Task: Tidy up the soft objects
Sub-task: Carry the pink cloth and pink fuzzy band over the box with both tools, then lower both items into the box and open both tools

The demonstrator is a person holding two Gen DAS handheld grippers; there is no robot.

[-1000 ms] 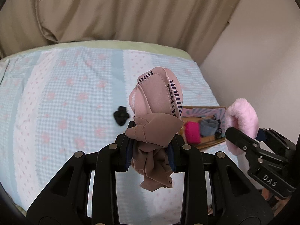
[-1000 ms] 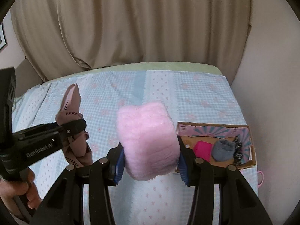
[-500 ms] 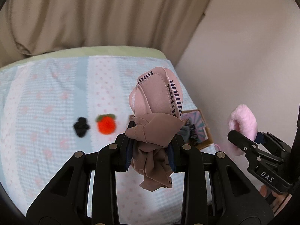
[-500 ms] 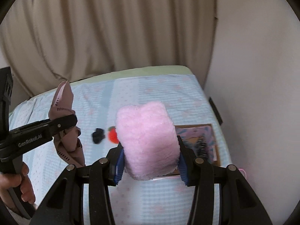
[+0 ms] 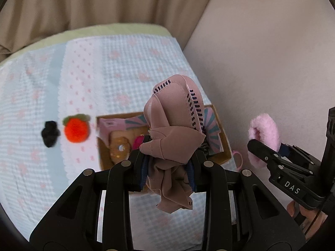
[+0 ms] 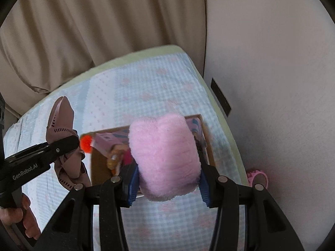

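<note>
The dusty-pink garment point(image 5: 173, 125) and pink fluffy piece point(image 6: 165, 159), each clamped in jaws, hide most of the box point(image 5: 225, 144).

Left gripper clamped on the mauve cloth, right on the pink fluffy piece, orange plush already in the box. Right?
Not quite: the orange plush lies on the bedspread left of the box, beside a black item, per the left wrist view. Both grips are as stated.

Soft, even daylight fills both views, with no glare and only faint shadows under the toys point(image 5: 76, 130) on the bedspread point(image 5: 125, 67). The bedspread and box point(image 6: 100, 161) are smeared by motion blur, while the gripper frames close to the lens stay sharp. Fisheye bending curves the curtain point(image 6: 94, 21), and black vignette rings each frame.
</note>
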